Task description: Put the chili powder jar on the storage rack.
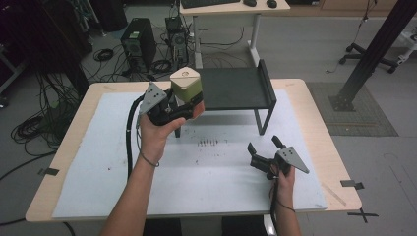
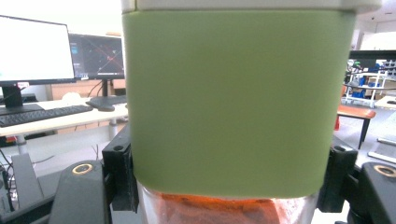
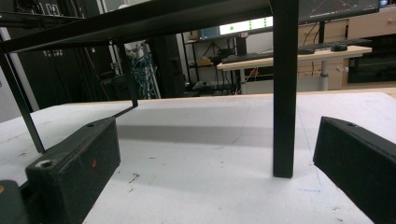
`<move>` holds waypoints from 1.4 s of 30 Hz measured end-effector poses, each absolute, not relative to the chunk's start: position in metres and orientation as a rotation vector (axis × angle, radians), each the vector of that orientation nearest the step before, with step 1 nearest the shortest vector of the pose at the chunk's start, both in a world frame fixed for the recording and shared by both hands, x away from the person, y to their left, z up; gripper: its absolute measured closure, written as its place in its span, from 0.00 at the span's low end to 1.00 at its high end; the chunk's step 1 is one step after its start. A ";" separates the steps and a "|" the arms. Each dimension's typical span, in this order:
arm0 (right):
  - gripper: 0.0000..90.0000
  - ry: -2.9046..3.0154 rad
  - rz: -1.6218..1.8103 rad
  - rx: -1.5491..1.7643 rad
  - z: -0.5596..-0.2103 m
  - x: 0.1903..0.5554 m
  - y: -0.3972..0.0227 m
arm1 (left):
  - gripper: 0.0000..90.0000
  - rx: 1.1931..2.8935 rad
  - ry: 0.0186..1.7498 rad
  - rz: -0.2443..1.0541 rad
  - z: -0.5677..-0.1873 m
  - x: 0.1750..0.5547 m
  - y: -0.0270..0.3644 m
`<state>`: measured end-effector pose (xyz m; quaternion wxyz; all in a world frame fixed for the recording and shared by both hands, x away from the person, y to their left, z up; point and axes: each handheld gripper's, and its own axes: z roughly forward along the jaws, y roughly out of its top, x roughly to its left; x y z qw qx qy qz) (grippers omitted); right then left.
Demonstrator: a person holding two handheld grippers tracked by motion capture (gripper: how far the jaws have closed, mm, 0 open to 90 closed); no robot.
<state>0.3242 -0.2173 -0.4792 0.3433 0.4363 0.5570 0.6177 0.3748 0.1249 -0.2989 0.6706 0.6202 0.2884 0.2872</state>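
A jar [image 1: 187, 88] with a green sleeve, a pale lid and orange contents in its clear lower part is held above the table by my left gripper [image 1: 183, 106], at the left end of the black shelf [image 1: 236, 88]. In the left gripper view the jar [image 2: 233, 102] stands upright, and both black pads [image 2: 122, 172] press on its sides. My right gripper [image 1: 264, 146] rests low on the white mat [image 1: 206, 172], jaws open with nothing between them. In the right gripper view those jaws point at the shelf's leg [image 3: 285, 88], and my right gripper [image 3: 217, 158] is short of it.
The black shelf stands on thin legs at the table's far middle. Small dark marks [image 1: 207, 142] dot the mat in front of it. Beyond the table are a desk [image 1: 231, 7], computer towers [image 1: 138, 42] and floor cables. A black post [image 1: 373, 49] rises at the right.
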 end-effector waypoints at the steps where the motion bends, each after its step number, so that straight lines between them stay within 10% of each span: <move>1: 0.00 1.447 1.606 1.135 -0.479 0.324 -0.217 | 0.32 1.402 0.654 0.654 -0.298 0.380 0.123; 42: 0.01 1.439 1.618 1.136 -0.479 0.324 -0.218 | 0.32 1.423 0.803 0.758 -0.321 0.432 0.105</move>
